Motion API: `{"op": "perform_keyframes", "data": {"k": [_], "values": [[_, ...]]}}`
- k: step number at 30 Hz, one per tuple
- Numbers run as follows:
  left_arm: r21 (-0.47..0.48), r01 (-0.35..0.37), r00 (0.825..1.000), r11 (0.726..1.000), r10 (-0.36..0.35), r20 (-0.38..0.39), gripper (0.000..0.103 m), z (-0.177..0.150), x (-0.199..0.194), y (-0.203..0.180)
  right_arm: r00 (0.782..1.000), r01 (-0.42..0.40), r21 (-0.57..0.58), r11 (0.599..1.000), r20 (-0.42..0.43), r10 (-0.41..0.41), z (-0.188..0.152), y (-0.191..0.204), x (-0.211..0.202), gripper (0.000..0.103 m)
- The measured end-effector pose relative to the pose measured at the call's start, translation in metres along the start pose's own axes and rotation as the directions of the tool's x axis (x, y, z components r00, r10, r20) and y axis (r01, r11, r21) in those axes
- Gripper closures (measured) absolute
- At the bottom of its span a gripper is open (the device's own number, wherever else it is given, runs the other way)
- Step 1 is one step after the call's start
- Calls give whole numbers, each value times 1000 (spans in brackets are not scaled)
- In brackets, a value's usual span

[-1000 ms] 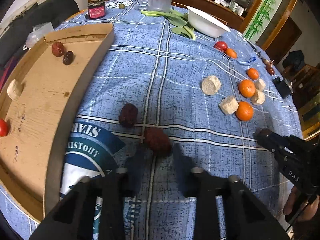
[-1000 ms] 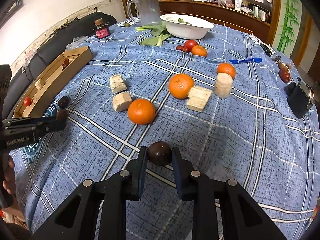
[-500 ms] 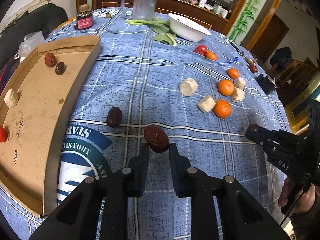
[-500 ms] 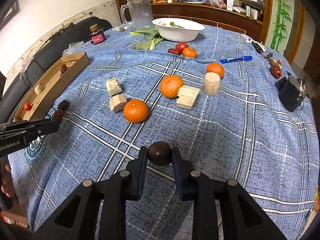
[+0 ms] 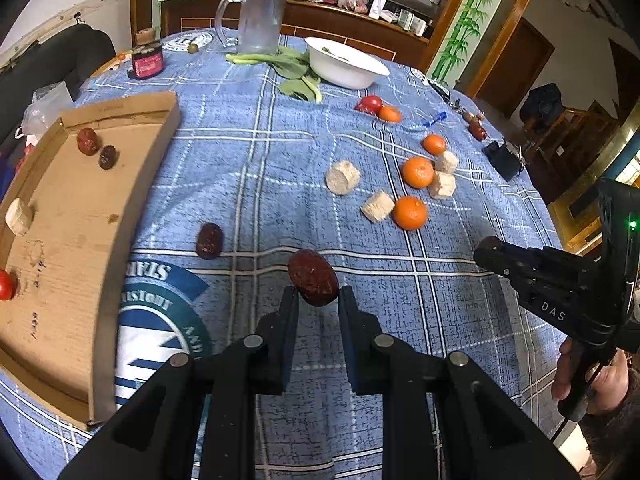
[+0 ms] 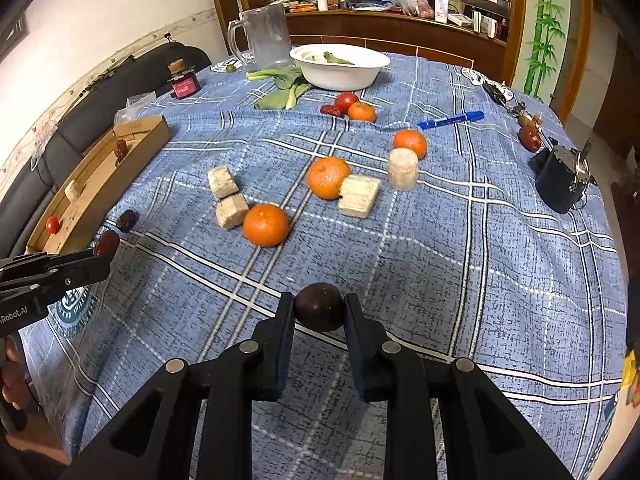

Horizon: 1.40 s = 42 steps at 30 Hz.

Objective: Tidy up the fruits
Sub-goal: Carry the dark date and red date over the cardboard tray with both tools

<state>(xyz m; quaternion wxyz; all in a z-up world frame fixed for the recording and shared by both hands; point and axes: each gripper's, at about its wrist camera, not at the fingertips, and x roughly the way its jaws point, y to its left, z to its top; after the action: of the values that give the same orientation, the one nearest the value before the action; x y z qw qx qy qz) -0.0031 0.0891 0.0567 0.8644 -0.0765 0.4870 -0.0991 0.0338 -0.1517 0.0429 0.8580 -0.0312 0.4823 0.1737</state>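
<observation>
Now my left gripper (image 5: 318, 300) has lifted the red date (image 5: 313, 283) off the tablecloth (image 5: 280, 152), pinching it, tilted downward. My right gripper (image 6: 319, 312) stays clamped on the dark round fruit (image 6: 319, 306).

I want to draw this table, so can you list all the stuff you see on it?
Red dates: five, dark red; two in cardboard tray, one on cloth, one by the tomato, one in left claw.
Dark round fruit: one, in right claw.
Oranges: four, mid-table.
Tomatoes: two, red; one in tray, one near bowl.
Beige blocks: six; one in tray, five by oranges.
Bowl: one, white, far side.
Greens: beside bowl.
Jug: one, clear.
Jar: one, red.
Pen: one, blue.
Claws: two, black, both shut on fruit.
</observation>
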Motion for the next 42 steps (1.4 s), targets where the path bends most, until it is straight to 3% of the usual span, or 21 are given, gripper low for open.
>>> {"op": "perform_keyframes", "data": {"k": [21, 42], "values": [[-106, -83, 993, 991, 91, 77, 83, 6, -50, 79, 998, -58, -97, 994, 26, 61, 46, 80, 13, 77], [-282, -181, 976, 942, 207, 67, 83, -7, -68, 177, 982, -186, -298, 936, -15, 190, 104, 204, 59, 76]]}}
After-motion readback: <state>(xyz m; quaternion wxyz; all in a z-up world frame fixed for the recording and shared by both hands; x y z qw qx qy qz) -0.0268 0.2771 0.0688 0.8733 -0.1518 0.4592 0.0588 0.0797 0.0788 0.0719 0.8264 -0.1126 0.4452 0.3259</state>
